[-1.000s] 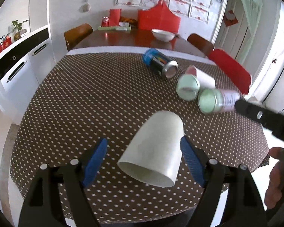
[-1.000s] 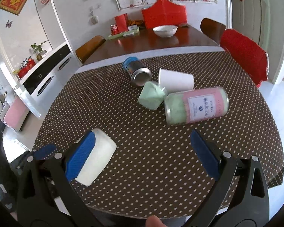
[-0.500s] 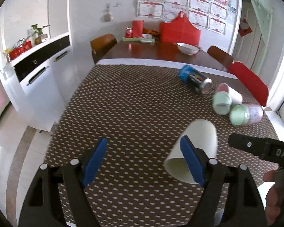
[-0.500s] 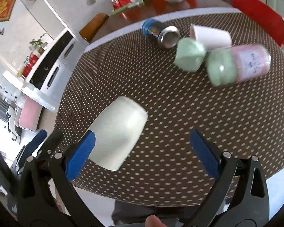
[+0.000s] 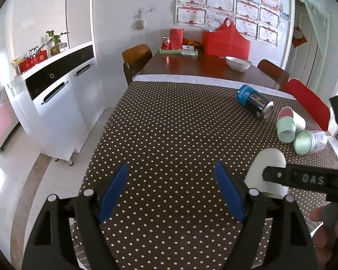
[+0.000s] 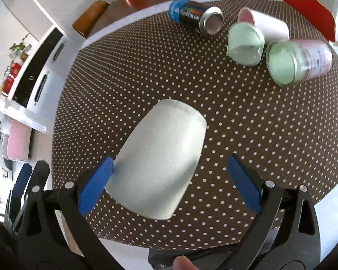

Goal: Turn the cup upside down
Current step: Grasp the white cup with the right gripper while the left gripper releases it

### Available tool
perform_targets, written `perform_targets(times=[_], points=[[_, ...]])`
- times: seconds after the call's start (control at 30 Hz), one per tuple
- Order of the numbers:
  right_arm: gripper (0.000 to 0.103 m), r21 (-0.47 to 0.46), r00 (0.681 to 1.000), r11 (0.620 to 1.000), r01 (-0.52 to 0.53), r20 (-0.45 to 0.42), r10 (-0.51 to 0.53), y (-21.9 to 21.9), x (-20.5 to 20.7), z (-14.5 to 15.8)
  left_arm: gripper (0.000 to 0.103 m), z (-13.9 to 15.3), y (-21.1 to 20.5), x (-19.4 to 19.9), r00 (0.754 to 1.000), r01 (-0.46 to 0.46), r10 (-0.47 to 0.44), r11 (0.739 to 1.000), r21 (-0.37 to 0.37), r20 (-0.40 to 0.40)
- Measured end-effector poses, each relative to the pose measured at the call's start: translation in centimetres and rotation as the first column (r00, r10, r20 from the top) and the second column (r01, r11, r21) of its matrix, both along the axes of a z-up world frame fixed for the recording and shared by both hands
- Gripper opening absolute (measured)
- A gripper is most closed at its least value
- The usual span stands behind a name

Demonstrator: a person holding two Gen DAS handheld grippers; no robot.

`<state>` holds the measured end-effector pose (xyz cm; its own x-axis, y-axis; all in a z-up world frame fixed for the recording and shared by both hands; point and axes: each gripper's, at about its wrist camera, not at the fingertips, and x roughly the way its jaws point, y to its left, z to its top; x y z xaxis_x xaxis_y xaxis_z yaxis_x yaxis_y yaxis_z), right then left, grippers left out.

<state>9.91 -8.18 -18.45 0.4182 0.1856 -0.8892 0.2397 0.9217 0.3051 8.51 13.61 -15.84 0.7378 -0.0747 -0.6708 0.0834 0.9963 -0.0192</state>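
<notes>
1. Since a moment ago, the left gripper [image 5: 171,193] has been swinging away from the white cup [image 6: 157,166], which was sitting between its fingers and is now lying off to their right side.
2. Meanwhile the right gripper [image 6: 169,180] has been closing in, so the cup is now lying between its blue fingers [image 6: 95,183].
3. The right gripper's fingers are spreading wide; its left finger is sitting right against the cup's wall near the rim, while the right finger is standing apart from it.
4. The cup is lying on the dotted tablecloth [image 6: 236,117], its wide open end pointing back toward the right gripper and its closed base pointing away.
5. The left gripper's fingers are also standing wide apart, with only tablecloth between them.
6. Beyond the fingertips, a blue can [image 6: 195,16], a green cup [image 6: 245,42] and a pink-labelled jar [image 6: 299,60] are lying on their sides.
</notes>
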Motion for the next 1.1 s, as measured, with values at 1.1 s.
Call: perform_targets(times=[1.1], points=[[0.076,-0.024,0.947,0.977,-0.213,-0.251,0.201,-2.1,11.4,-3.8,0.078,-1.8,-1.5,3.3,0.997,0.007,-0.007,1.000,-0.001,-0.076]])
